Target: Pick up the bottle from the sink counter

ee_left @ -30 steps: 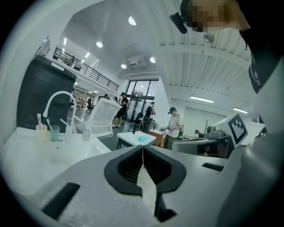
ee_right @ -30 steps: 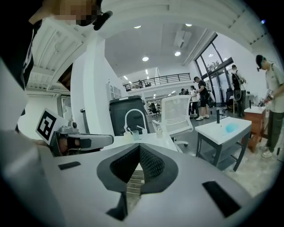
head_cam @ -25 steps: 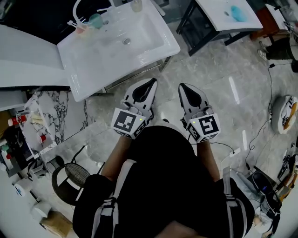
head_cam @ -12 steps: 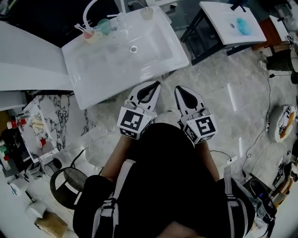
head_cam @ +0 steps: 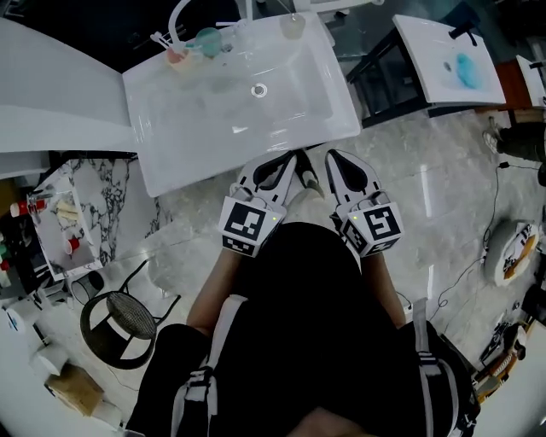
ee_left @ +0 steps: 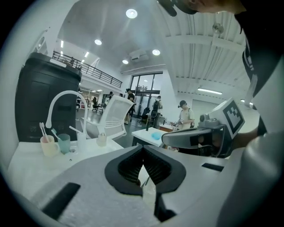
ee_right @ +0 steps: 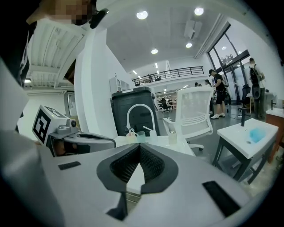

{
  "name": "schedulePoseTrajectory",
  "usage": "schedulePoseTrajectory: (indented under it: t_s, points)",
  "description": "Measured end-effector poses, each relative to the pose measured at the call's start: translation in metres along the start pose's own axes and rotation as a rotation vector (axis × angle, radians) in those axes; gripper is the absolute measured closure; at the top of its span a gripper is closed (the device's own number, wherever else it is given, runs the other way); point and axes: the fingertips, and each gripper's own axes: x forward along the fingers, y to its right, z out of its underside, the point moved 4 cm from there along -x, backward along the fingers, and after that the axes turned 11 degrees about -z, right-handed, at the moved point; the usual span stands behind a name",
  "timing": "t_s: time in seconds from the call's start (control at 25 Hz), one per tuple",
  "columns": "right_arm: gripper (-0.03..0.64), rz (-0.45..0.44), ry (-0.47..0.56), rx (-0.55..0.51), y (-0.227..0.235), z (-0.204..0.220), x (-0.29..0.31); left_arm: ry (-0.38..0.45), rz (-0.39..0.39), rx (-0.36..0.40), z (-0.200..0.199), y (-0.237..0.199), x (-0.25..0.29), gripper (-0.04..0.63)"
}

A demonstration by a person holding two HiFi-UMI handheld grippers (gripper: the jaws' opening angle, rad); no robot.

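The bottle [head_cam: 293,26] is small and pale and stands upright at the back right corner of the white sink counter [head_cam: 162,162]. It also shows as a small bottle [ee_left: 102,139] in the left gripper view and as a bottle [ee_right: 172,136] in the right gripper view, far ahead of both. My left gripper [head_cam: 288,159] and right gripper [head_cam: 335,157] are held side by side just short of the counter's front edge. Both sets of jaws are shut with nothing between them.
A curved white faucet [head_cam: 179,17], a pink cup [head_cam: 177,55] and a teal cup [head_cam: 207,38] with toothbrushes stand at the counter's back left. A second white table [head_cam: 444,77] is at the right. A white chair [ee_left: 113,117] stands behind the sink. A wire basket [head_cam: 119,317] sits on the floor at left.
The sink counter has come nearer in the head view, and both grippers now reach its front edge. Their jaws have stayed shut and empty.
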Motion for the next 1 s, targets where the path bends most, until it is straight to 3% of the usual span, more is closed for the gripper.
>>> schedulePoseTrajectory:
  t_s: [0.24,0.52,0.84,1.0]
  points:
    - [0.614,-0.103,-0.027,-0.022,0.039,-0.022,0.041,0.003,-0.090,-0.071,-0.018,-0.026,0.035,0.577]
    - [0.614,-0.220,-0.095,-0.015,0.088,-0.050,0.086,0.056,-0.178,-0.038,-0.060,-0.040,0.077,0.577]
    - [0.614,-0.348,-0.068,0.007,0.134,-0.064,0.128,0.056,-0.260,-0.045,-0.076,-0.045,0.118,0.577]
    - [0.614,-0.342,-0.117,0.005,0.162,-0.059,0.150,0.043,-0.305,-0.055,-0.078,-0.051,0.137,0.577]
